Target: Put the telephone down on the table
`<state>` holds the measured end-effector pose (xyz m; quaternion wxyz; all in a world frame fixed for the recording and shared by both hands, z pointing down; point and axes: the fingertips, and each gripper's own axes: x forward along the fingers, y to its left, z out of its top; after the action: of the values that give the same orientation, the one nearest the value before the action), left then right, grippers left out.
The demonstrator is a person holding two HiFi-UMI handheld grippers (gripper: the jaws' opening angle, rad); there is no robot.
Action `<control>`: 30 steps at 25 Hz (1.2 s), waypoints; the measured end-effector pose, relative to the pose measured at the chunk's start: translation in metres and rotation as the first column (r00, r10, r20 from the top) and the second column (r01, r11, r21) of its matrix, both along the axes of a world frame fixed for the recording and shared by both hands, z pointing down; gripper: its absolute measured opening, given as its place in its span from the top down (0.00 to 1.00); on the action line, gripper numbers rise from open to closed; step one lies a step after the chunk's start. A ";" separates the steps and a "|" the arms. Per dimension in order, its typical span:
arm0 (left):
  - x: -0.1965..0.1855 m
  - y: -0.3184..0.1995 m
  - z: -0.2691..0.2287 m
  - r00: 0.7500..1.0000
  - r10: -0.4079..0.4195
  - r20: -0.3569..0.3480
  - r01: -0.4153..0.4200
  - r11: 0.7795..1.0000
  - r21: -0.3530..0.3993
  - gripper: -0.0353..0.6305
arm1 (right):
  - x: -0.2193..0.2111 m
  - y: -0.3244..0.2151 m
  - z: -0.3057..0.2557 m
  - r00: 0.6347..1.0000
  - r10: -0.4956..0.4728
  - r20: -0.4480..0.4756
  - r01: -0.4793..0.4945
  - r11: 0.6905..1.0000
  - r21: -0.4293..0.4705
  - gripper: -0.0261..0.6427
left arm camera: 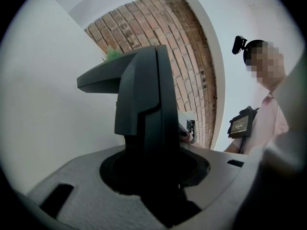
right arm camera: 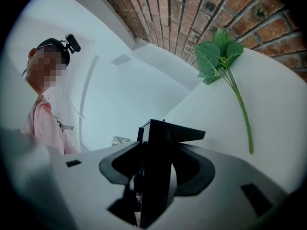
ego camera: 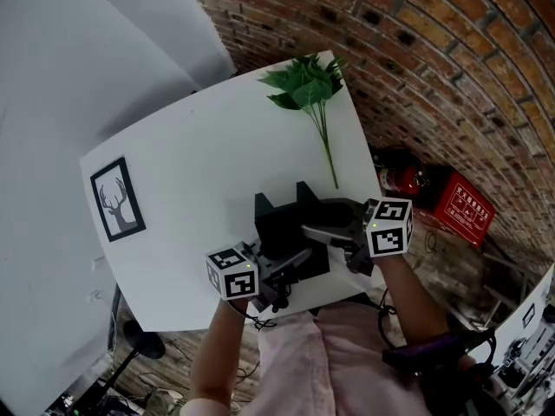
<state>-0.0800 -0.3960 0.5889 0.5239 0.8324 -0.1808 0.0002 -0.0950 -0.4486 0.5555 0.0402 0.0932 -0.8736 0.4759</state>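
I have the telephone [ego camera: 290, 228] clamped from both sides; the left gripper [ego camera: 290, 265] is on its near-left edge and the right gripper [ego camera: 323, 232] on its right side, each pair of jaws closed on the black body; it sits over the near part of the white table [ego camera: 199, 163], nearer than the leafy sprig [ego camera: 308, 85]; whether its base touches yet I cannot tell; I judge this the set-down itself; next it must rest level before either grip lets go.

Colours over my table and the wall behind.
I note telephone [ego camera: 290, 232] black; table [ego camera: 191, 163] white; leaf sprig [ego camera: 308, 85] green; deer picture [ego camera: 117, 199] black on white; brick wall [ego camera: 434, 68] red-brown; my left gripper [ego camera: 299, 256] and right gripper [ego camera: 314, 230] grey, cubes black-and-white squares.
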 end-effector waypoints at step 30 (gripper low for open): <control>-0.011 -0.010 0.016 0.973 -0.094 0.211 0.102 0.994 -0.030 0.36 | 0.000 0.000 0.015 0.999 -0.037 0.026 0.038 0.998 -0.052 0.67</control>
<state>-0.0908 -0.4056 0.6049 0.5182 0.8069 -0.2756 0.0656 -0.0950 -0.4484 0.5704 0.0407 0.0699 -0.8628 0.4991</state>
